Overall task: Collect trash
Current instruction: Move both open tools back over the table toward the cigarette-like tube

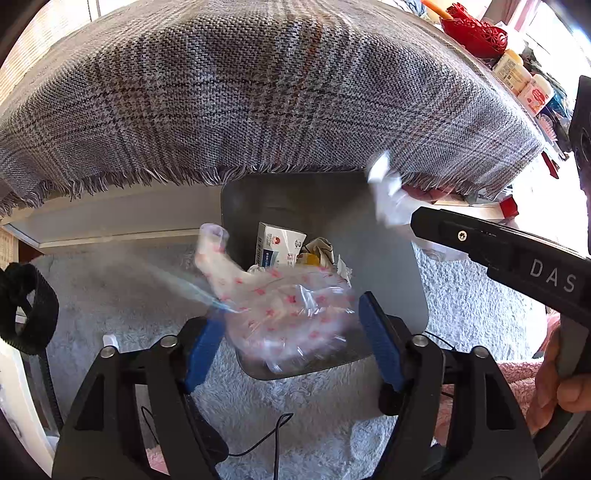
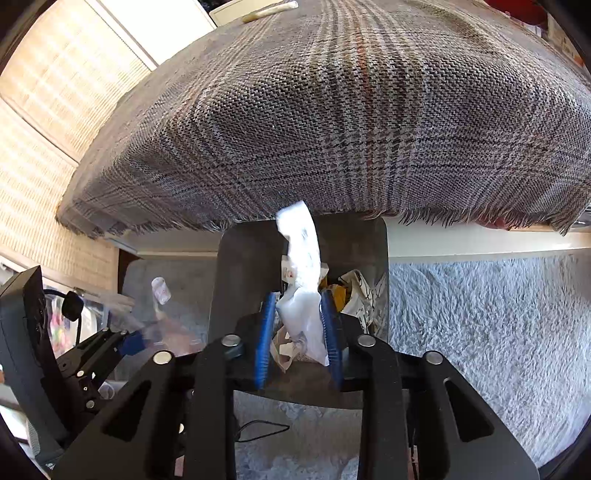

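I see a fringed grey plaid cloth (image 1: 258,103) across the upper frame, pale shaggy rug (image 2: 480,332) at lower right, red basket (image 1: 474,33) upper right, bottles (image 1: 524,83) beneath it.

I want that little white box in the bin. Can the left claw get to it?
Probably not yet. The left claw is open, but the clear spotted plastic bag fills the space between its fingers, in front of the box inside the bin.

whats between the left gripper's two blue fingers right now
A crumpled clear plastic bag with pink print sits between the open left gripper fingers, over the grey bin. The left wrist view shows this.
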Motion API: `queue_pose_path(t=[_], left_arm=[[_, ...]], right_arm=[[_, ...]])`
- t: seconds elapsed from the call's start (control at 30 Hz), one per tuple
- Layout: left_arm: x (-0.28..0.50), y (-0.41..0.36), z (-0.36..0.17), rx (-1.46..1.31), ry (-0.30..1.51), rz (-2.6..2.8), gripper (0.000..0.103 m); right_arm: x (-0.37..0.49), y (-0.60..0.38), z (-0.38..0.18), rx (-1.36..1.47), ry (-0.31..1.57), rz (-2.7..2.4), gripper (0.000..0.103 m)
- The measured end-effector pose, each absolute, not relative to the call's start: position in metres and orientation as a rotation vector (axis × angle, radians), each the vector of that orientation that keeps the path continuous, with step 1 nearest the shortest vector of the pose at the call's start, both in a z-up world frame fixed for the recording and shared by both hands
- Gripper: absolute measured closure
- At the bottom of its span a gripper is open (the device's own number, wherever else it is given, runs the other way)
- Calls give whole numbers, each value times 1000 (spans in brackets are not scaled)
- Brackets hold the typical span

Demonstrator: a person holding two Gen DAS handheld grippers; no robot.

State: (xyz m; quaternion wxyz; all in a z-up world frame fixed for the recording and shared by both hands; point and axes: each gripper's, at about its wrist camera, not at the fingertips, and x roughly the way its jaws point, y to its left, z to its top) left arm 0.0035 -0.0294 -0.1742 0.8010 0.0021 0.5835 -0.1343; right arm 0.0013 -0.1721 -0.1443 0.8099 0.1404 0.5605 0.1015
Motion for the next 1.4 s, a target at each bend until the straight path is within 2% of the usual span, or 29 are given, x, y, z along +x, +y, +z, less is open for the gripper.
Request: queue_pose_path(t=[0.13,0.17,0.23,0.3,0.33,0.43,1.1,1.4], left_arm=[[4,-25,-169,8,1238,-281,21],[5,-24,-168,11,1234,-278,15],[5,-23,-165,14,1228,-275,9],[5,-20,-164,12,1227,-277,8],[5,-18,-163,8,1227,-277,8],[7,-7,-160,-4,1218,-264,8],[13,31,-131,-40,1151,-189,8],[25,28,-93,-44,1073,-194,8]], right_arm=[[4,-173,-143,292,1191,211,51],[4,-173,-142,291,1190,209,47],[5,-175,-141,287,1185,202,32],[6,-175,-138,283,1179,197,23],[6,-176,-137,284,1175,198,16],[6,-178,-135,289,1163,207,7],[12,-185,-114,314,1116,261,6],[35,-198,-61,261,1015,242,6]])
